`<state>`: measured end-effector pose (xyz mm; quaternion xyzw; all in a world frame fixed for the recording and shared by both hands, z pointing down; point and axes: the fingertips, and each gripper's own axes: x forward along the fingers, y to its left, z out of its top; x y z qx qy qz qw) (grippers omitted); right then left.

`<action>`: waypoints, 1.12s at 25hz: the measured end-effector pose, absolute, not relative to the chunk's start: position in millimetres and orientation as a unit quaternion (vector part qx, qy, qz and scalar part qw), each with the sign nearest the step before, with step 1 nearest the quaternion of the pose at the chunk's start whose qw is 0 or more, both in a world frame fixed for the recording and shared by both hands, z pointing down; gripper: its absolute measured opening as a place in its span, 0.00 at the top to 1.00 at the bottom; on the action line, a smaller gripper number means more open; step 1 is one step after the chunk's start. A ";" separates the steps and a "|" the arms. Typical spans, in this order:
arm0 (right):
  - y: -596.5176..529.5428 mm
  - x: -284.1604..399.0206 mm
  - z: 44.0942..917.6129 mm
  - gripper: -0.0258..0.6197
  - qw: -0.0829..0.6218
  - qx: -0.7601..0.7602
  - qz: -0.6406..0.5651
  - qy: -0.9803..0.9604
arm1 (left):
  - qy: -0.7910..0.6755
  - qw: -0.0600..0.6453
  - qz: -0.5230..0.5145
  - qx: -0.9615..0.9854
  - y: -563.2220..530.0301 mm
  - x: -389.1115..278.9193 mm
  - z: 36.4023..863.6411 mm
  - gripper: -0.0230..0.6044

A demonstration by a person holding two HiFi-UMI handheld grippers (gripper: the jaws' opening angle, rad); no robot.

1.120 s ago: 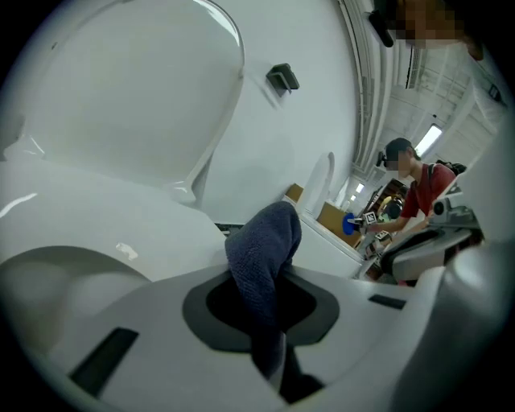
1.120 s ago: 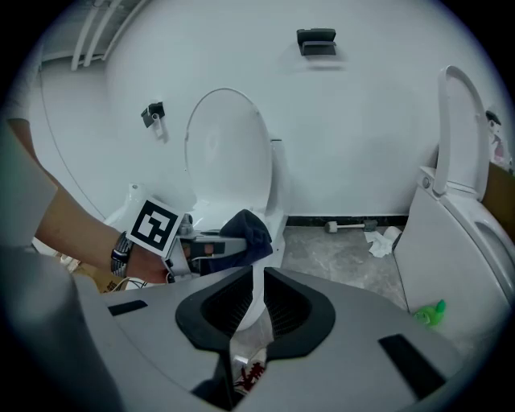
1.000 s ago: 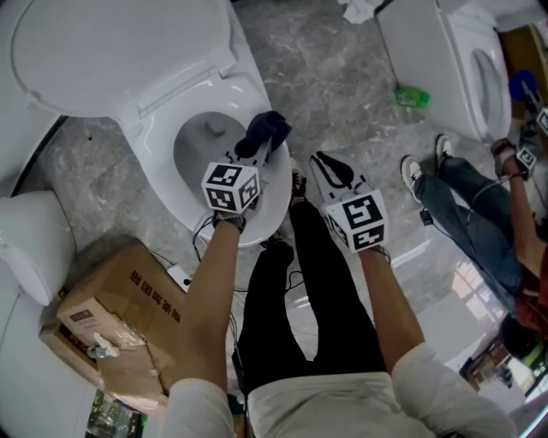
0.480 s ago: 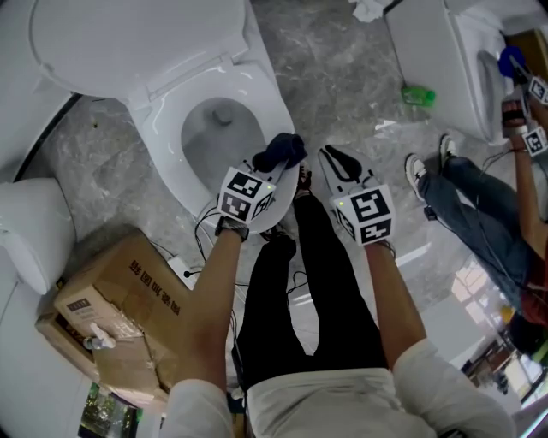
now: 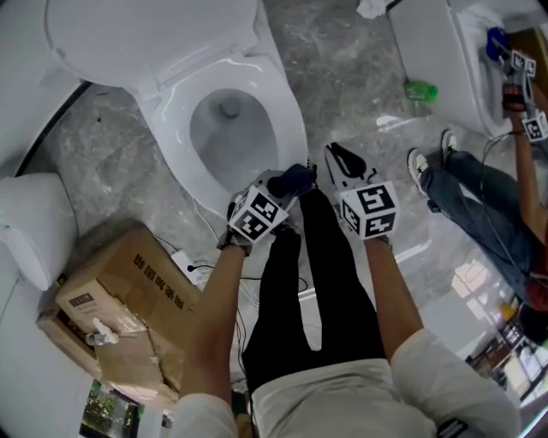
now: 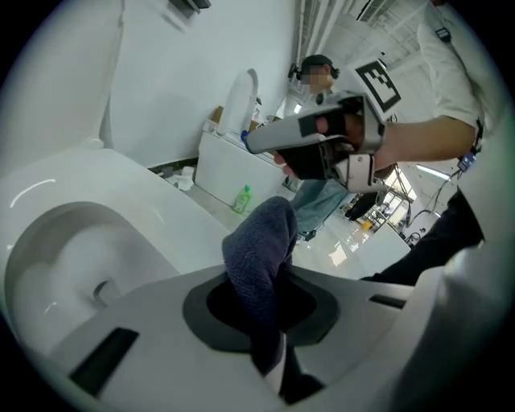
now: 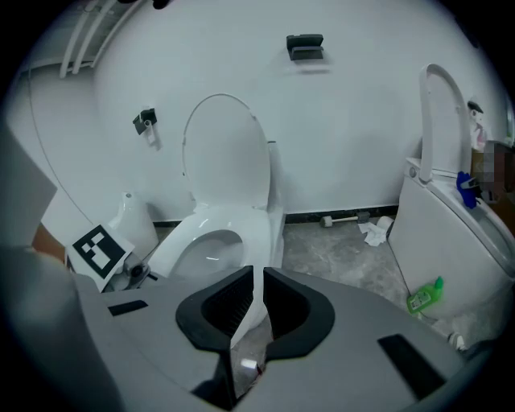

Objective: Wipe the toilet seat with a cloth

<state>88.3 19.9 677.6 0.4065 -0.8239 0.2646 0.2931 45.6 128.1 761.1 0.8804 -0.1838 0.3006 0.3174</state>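
- Left gripper (image 5: 286, 190), head view: clamped on a bunched dark blue cloth (image 5: 294, 178) at the toilet seat's (image 5: 289, 115) front edge.
- Left gripper view: fuzzy cloth (image 6: 259, 257) stands pinched between its jaws.
- Right gripper view: right gripper (image 7: 256, 310) jaws nearly together, bare; grey toilet bowl (image 7: 211, 245) ahead-left.

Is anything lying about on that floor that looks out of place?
Yes: crumpled white paper lies on the floor, a green bottle sits loose beside the second toilet, and the cardboard box looks torn open.

Bright, even light, fisheye-warped edges, perhaps soft
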 end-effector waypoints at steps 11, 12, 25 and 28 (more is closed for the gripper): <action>20.7 62.2 673.7 0.87 0.298 0.393 0.246 -0.834 | -0.138 0.309 0.340 0.877 181.5 30.5 764.0 0.90; 22.3 60.6 674.0 0.87 0.298 0.392 0.246 -0.835 | -0.137 0.314 0.339 0.876 184.9 28.0 764.4 0.90; 47.6 32.2 674.6 0.87 0.312 0.365 0.234 -0.845 | -0.179 0.322 0.360 0.857 207.0 -20.6 767.5 0.90; 48.1 28.1 674.1 0.87 0.312 0.364 0.231 -0.847 | -0.184 0.312 0.368 0.856 209.4 -37.8 767.9 0.90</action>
